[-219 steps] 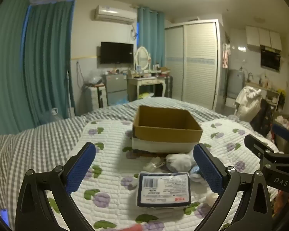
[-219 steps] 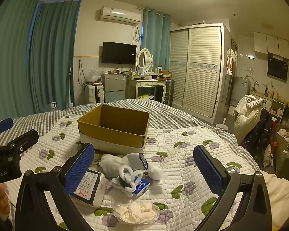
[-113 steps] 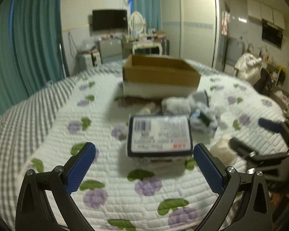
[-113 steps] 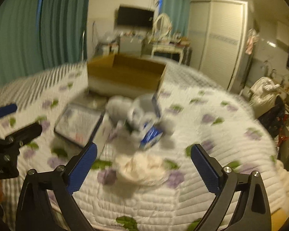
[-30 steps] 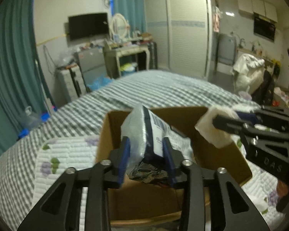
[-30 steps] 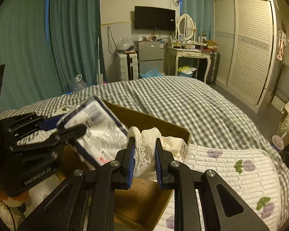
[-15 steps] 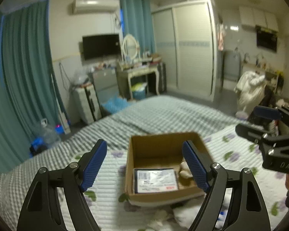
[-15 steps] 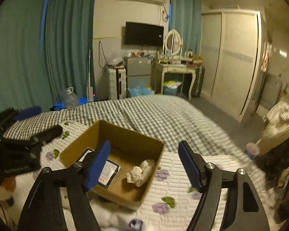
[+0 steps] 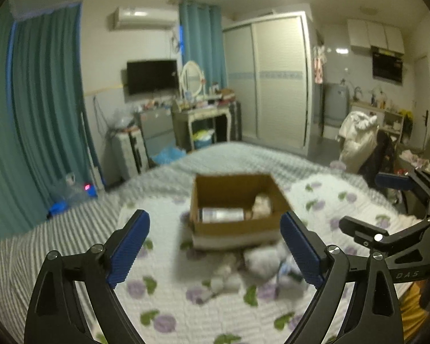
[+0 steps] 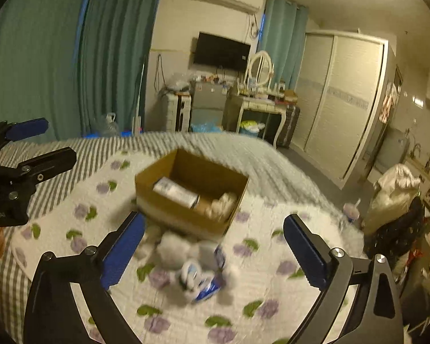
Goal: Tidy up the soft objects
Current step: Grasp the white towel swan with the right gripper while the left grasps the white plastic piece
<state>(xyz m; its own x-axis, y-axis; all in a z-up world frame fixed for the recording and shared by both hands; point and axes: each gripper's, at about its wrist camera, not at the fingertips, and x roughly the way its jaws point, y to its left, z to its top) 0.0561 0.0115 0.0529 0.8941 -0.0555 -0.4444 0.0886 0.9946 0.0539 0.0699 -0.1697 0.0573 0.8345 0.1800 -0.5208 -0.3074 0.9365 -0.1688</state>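
Observation:
An open cardboard box (image 9: 215, 226) (image 10: 186, 218) stands on the flowered quilt (image 9: 169, 301). Inside lie a flat plastic pack (image 9: 222, 214) (image 10: 176, 192) and a cream lace cloth (image 9: 261, 205) (image 10: 223, 202). Blurred white soft things (image 9: 258, 258) (image 10: 175, 248) and a blue-and-white item (image 10: 203, 282) lie on the quilt in front of the box. My left gripper (image 9: 215, 246) is open and empty, above the quilt, short of the box. My right gripper (image 10: 212, 246) is open and empty over the white pile.
The quilt lies on a grey checked bedspread (image 9: 28, 246). Teal curtains (image 9: 43, 114), a dressing table (image 9: 203, 120) and a wardrobe (image 9: 272, 86) stand beyond the bed. A chair with clothes (image 9: 364, 146) stands at the right.
Both grippers have dropped lower and pulled back from the box. The pack and the lace cloth stay inside the box. The loose white things now show nearer.

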